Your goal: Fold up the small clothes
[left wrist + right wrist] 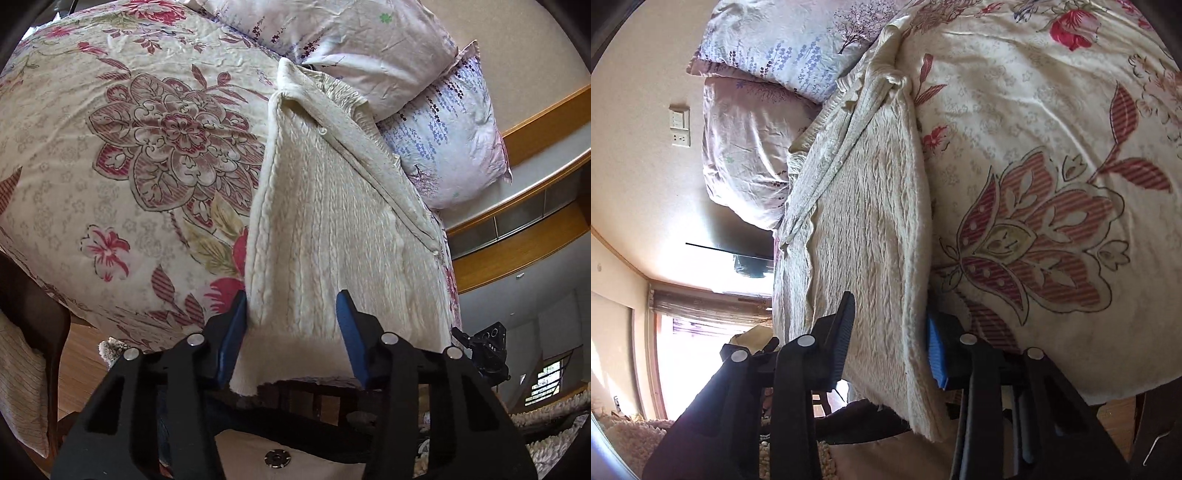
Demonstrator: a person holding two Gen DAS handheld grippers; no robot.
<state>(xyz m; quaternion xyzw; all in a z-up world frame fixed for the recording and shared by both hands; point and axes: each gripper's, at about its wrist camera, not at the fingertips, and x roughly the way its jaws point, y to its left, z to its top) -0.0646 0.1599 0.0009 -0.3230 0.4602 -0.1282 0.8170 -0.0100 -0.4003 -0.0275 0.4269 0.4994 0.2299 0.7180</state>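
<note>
Two grippers sit at the near hem of the cream cable-knit sweater, which lies on your floral bedspread, stretching toward the lavender pillows at 1 o'clock. Your left gripper is spread wide, knit between its fingers. Your right gripper likewise straddles the hem, wide, not pinching.

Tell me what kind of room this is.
Most likely a home bedroom: a bed under a floral bedspread, two floral pillows stacked at its head, and a cream cable-knit sweater laid out for folding.
</note>
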